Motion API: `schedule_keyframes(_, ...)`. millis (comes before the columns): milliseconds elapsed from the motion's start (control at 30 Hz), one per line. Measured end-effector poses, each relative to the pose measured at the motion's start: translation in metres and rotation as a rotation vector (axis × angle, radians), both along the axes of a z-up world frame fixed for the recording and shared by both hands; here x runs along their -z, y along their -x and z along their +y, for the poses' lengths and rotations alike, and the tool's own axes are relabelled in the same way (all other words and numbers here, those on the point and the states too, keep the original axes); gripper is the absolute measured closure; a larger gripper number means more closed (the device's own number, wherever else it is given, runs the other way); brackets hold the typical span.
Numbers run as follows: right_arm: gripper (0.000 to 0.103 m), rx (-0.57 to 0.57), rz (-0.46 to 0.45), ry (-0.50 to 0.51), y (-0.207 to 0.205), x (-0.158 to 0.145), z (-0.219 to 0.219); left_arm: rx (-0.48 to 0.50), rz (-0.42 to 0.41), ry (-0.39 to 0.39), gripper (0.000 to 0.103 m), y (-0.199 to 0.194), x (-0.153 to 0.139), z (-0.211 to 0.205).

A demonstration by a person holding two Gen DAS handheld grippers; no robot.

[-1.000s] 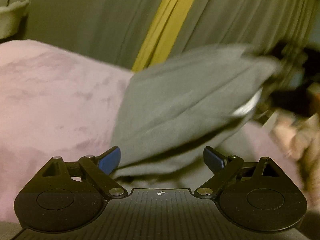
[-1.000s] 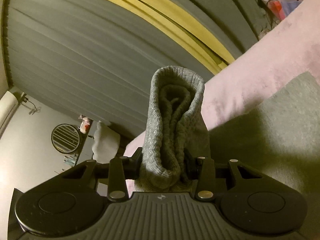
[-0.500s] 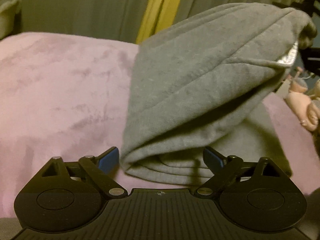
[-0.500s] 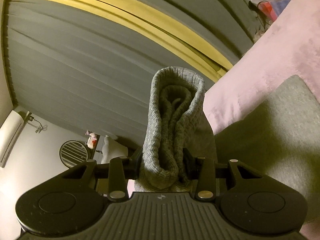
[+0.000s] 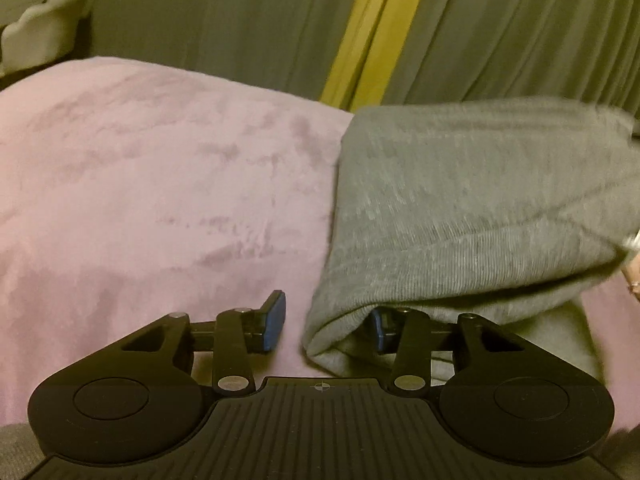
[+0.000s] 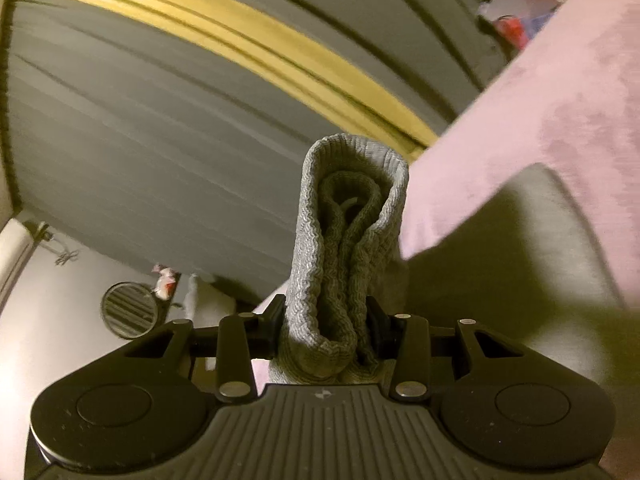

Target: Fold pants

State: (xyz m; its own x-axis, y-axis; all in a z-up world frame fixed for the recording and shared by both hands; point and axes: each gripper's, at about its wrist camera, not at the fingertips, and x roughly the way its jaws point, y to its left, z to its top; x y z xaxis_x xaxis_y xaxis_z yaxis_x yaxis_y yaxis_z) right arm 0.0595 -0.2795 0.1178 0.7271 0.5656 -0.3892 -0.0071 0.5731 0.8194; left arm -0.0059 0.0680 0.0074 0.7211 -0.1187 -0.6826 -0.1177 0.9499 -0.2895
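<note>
Grey knit pants lie folded over on a pink blanket, the upper layer draped across the lower one. My left gripper sits at the fold's near corner and its jaws are closing. Its right finger is tucked under the upper layer. The left pad stands a little clear of the cloth. In the right wrist view, my right gripper is shut on a bunched ribbed end of the pants, which stands up between the fingers. More of the pants lies below on the blanket.
Grey curtains with a yellow strip hang behind the bed. A white scalloped chair back stands at the far left. A person's hand shows at the right edge. A round slatted object and a hanging bag appear in the right wrist view.
The left jaws have narrowed from wide apart. The raised upper layer of the pants has come down over the left gripper's right finger. The right gripper kept its hold and shifted across the bed.
</note>
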Motion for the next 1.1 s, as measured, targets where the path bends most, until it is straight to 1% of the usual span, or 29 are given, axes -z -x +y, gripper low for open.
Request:
schedule_keyframes(100,0.063,0.035,0.043,0.066,0.006,0.024,-0.014,0.003,0.029,0.041,0.053,-0.005,0.003,0.006)
schedule_keyframes(167,0.063,0.043,0.101,0.120,0.008,0.047,-0.020,-0.005,0.051,0.056,0.050,-0.006,0.005,0.006)
schedule_keyframes(200,0.062,0.049,0.140,0.162,0.008,0.060,-0.022,-0.006,0.057,0.062,0.050,-0.007,0.006,0.007)
schedule_keyframes(267,0.062,0.060,0.193,0.222,0.010,0.080,-0.026,-0.001,0.057,0.060,0.049,-0.009,0.007,0.007)
schedule_keyframes(300,0.062,0.063,0.213,0.222,0.012,0.089,-0.028,0.004,0.058,0.056,0.049,-0.009,0.008,0.006)
schedule_keyframes(333,0.061,0.066,0.216,0.196,0.013,0.094,-0.031,0.004,0.058,0.048,0.049,-0.008,0.007,0.004)
schedule_keyframes(433,0.058,0.060,0.203,0.172,0.013,0.095,-0.034,0.003,0.064,0.051,0.049,-0.008,0.008,0.005)
schedule_keyframes(467,0.055,0.053,0.197,0.171,0.012,0.094,-0.035,0.002,0.065,0.056,0.048,-0.007,0.008,0.005)
schedule_keyframes(533,0.053,0.052,0.203,0.166,0.010,0.095,-0.036,0.000,0.070,0.062,0.047,-0.012,0.010,0.005)
schedule_keyframes(600,0.045,0.061,0.219,0.152,0.006,0.099,-0.037,-0.002,0.072,0.067,0.046,-0.012,0.011,0.005)
schedule_keyframes(667,0.040,0.050,0.247,0.112,0.009,0.106,-0.040,-0.001,0.071,0.073,0.046,-0.011,0.010,0.006)
schedule_keyframes(700,0.039,0.048,0.263,0.096,0.007,0.110,-0.041,-0.001,0.069,0.078,0.046,-0.010,0.009,0.007)
schedule_keyframes(733,0.039,0.052,0.269,0.089,0.008,0.112,-0.041,0.002,0.062,0.086,0.046,-0.008,0.008,0.007)
schedule_keyframes(767,0.048,0.056,0.257,0.099,0.007,0.111,-0.040,0.007,0.053,0.094,0.048,-0.007,0.007,0.008)
schedule_keyframes(800,0.060,0.049,0.220,0.115,0.010,0.107,-0.039,0.010,0.039,0.101,0.049,-0.004,0.004,0.008)
schedule_keyframes(867,0.062,0.034,0.165,0.113,0.013,0.099,-0.038,0.012,-0.019,0.114,0.049,0.002,-0.002,0.010)
schedule_keyframes(967,0.063,0.034,0.111,0.086,0.017,0.095,-0.042,0.009,-0.069,0.117,0.049,0.009,-0.008,0.012)
schedule_keyframes(1033,0.063,0.040,0.102,0.110,0.018,0.095,-0.041,0.016,-0.071,0.100,0.049,0.010,-0.011,0.009)
schedule_keyframes(1067,0.063,0.041,0.110,0.139,0.017,0.095,-0.039,0.022,-0.066,0.085,0.049,0.010,-0.012,0.007)
schedule_keyframes(1100,0.060,0.042,0.126,0.190,0.016,0.095,-0.037,0.027,-0.056,0.067,0.048,0.010,-0.013,0.004)
